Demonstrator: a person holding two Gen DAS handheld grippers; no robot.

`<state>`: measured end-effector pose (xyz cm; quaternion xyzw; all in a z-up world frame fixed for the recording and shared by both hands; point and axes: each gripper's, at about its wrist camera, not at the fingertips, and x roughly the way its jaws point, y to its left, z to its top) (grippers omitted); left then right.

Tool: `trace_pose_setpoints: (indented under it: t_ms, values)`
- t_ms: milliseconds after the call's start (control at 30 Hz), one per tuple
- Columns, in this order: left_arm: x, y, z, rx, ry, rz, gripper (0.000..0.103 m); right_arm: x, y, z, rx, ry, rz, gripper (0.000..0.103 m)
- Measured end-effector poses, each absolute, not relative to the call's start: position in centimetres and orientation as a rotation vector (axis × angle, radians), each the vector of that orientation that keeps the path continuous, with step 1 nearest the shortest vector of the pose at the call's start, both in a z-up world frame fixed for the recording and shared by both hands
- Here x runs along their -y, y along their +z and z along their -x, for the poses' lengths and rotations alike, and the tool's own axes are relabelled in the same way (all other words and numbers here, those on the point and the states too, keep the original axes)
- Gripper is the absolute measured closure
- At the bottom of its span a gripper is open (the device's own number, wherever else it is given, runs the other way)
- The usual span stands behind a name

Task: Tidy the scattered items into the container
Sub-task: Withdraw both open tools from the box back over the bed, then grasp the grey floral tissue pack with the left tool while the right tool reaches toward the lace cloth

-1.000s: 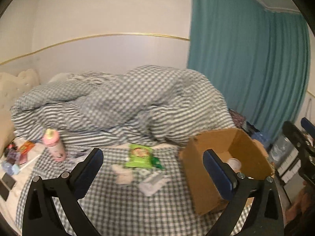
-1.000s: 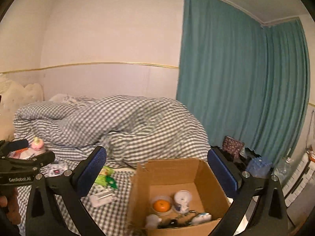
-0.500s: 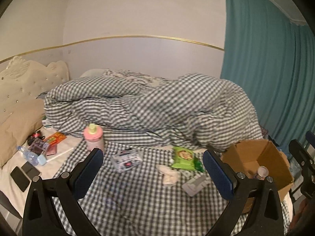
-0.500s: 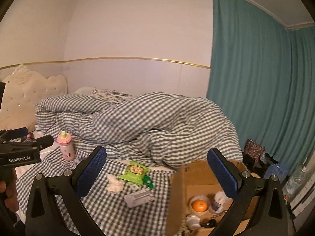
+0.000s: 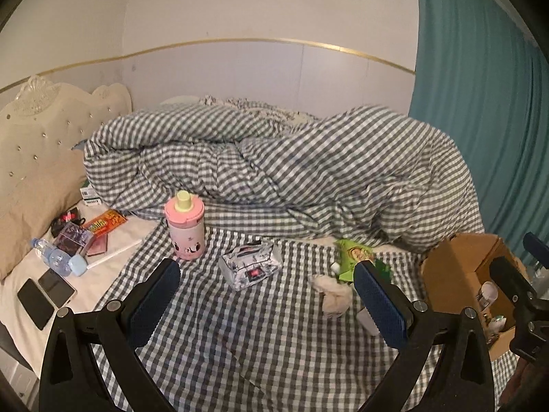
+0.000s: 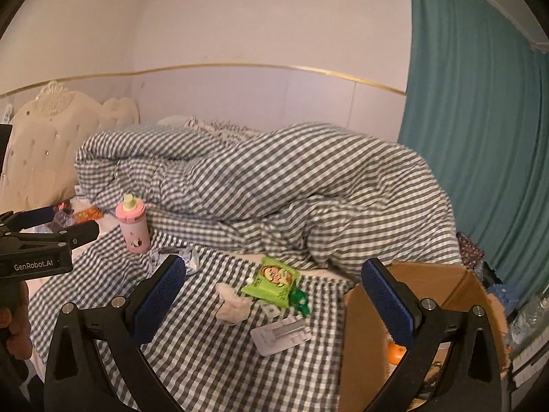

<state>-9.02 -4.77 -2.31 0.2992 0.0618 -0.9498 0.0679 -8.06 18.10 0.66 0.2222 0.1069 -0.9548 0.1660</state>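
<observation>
Home bedroom: headboard, rumpled duvet, curtain.

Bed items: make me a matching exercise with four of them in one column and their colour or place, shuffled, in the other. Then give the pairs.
Column one:
1. bottle
2. snack packet
3. tissue pack
4. orange

Column two:
A. bright green, lying flat on the checked sheet
B. inside the cardboard box
C. pink, standing upright with a pale yellow-green cap
D. white with a grey-blue floral print, beside the bottle

Pairs: 1-C, 2-A, 3-D, 4-B
</observation>
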Motion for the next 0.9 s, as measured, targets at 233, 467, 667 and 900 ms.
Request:
trace_pose_setpoints:
  t_ms: [233, 467, 667, 900]
  values:
    - [5.6, -6.6, 12.3, -0.195, -2.834, -0.996, 0.000, -16.4, -2.9, 10.9, -0.311, -2.681, -0.731, 0.000]
    - [7.2, -11.0, 15.8, -0.177, -2.784, -1.078, 0.000, -15.2, -6.7, 14.2, -0.299, -2.643, -0.836, 0.000]
    - [9.4, -14.9, 19.6, -0.192, -2.739, -1.151, 0.002, -14.4, -9.2, 16.3, -0.298, -2.614, -0.899, 0.000]
    - [11.0, -18.7, 23.8, -0.161, -2.685, -1.209, 0.010, -13.4, -11.8, 18.1, -0.311, -2.590, -0.960, 0.000]
